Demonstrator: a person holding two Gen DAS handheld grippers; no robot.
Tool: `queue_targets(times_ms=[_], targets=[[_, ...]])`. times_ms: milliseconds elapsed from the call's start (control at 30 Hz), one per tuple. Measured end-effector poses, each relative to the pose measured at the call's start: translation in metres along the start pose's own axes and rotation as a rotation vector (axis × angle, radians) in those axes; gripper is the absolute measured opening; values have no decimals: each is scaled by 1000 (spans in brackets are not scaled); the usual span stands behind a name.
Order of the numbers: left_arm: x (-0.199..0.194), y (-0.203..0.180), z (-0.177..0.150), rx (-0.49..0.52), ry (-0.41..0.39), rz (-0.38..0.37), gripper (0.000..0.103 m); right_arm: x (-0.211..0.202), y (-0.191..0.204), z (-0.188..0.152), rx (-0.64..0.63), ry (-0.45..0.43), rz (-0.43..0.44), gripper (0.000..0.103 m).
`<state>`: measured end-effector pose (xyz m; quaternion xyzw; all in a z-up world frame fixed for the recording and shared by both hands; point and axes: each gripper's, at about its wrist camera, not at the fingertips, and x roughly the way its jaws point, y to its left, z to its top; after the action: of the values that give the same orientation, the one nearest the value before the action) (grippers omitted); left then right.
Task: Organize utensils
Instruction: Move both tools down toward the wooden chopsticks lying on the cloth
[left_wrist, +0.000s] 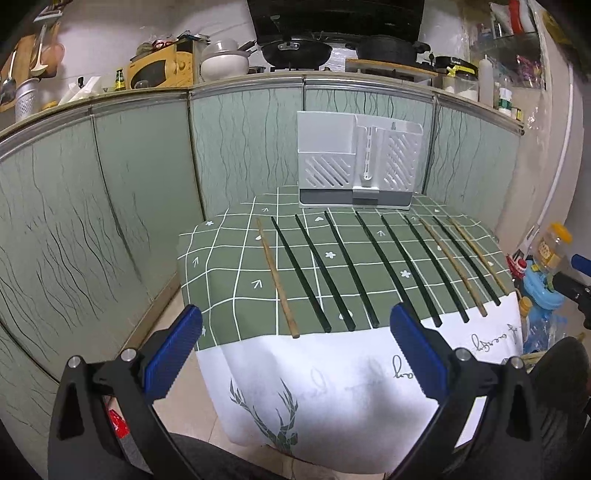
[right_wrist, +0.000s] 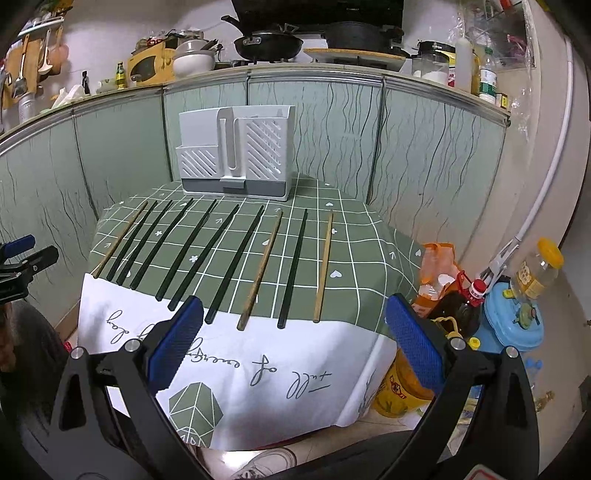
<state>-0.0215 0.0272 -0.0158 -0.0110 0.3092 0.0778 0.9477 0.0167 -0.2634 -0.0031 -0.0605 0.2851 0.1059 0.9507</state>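
Observation:
Several chopsticks lie side by side on a green checked tablecloth (left_wrist: 221, 266), tips toward me: black ones (left_wrist: 325, 267) (right_wrist: 195, 247) and wooden ones (left_wrist: 277, 277) (right_wrist: 323, 266). A white slotted utensil holder (left_wrist: 358, 162) (right_wrist: 236, 151) stands upright at the table's far edge. My left gripper (left_wrist: 295, 325) is open and empty, below the table's near edge, in front of the left chopsticks. My right gripper (right_wrist: 295, 317) is open and empty, in front of the right chopsticks. The left gripper also shows at the left edge of the right wrist view (right_wrist: 22, 254).
Green cabinet panels (left_wrist: 129, 184) wall the table's back and left. Bottles, an orange bag and a blue container (right_wrist: 513, 317) crowd the floor to the right of the table. A counter with pans (left_wrist: 295, 51) runs above the panels.

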Motion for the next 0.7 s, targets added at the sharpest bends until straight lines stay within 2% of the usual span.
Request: queue_targets(times_ms=[133,300,533,600,700], targets=[[11,-3,-3,-1,17,55,98,12,-1,-4,5,12,-6,95],[30,6,-9,-71,36,79,98,26,-5,-9,18,28,-15,95],[63,5,-6,-66,84,145,98,60,-17,-8,36,63,-88,95],[71,5,-4,-66,90,170,96,71,-21,-7,38,74,-104,94],[82,6,-2,-65,96,186,87,88,-26,-6,51,99,-113,88]])
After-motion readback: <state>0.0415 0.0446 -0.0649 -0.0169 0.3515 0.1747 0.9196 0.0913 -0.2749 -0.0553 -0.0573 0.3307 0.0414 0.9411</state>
